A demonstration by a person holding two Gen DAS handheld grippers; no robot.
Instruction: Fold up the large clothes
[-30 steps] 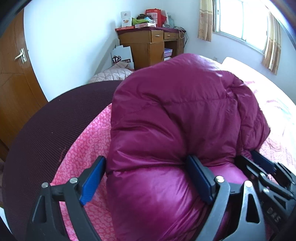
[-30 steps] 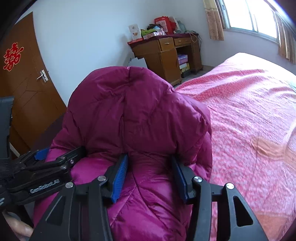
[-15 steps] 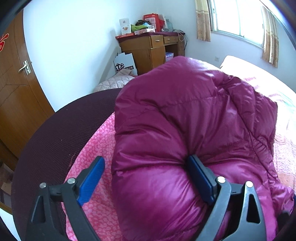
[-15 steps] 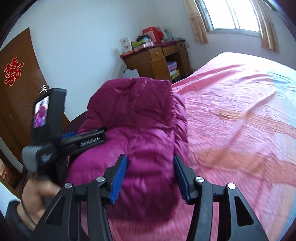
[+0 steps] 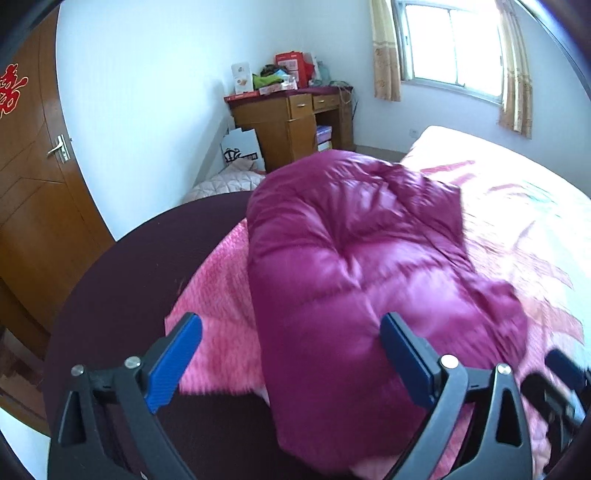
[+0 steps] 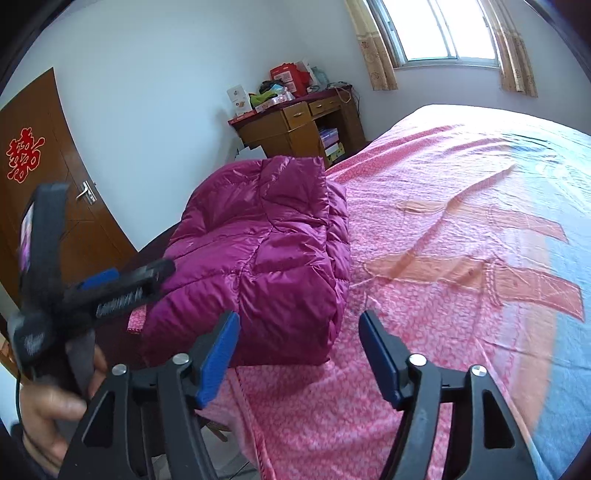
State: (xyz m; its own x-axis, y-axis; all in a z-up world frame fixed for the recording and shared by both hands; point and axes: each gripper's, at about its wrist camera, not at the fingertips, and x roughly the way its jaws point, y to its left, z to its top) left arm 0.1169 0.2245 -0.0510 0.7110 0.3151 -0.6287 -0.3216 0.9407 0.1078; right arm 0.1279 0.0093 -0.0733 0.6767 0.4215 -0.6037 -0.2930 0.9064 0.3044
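Observation:
A magenta down jacket (image 5: 362, 273) lies folded into a thick bundle at the corner of the bed; it also shows in the right wrist view (image 6: 266, 251). My left gripper (image 5: 291, 358) is open, its jaws wide apart, with the near end of the jacket between them and the fingers not pressing it. It also shows from the side in the right wrist view (image 6: 122, 284), held in a hand. My right gripper (image 6: 299, 354) is open and empty, drawn back above the bed just short of the jacket's near right corner.
The bed has a pink patterned spread (image 6: 461, 240) with a dark maroon edge (image 5: 122, 280) on the left. A wooden desk (image 6: 299, 125) with boxes stands by the far wall, a door (image 6: 33, 177) at left, a window (image 6: 443, 33) at right.
Both grippers have let go and pulled back from the jacket. The right one has withdrawn farther and lifted, and the jacket has settled lower on the bed.

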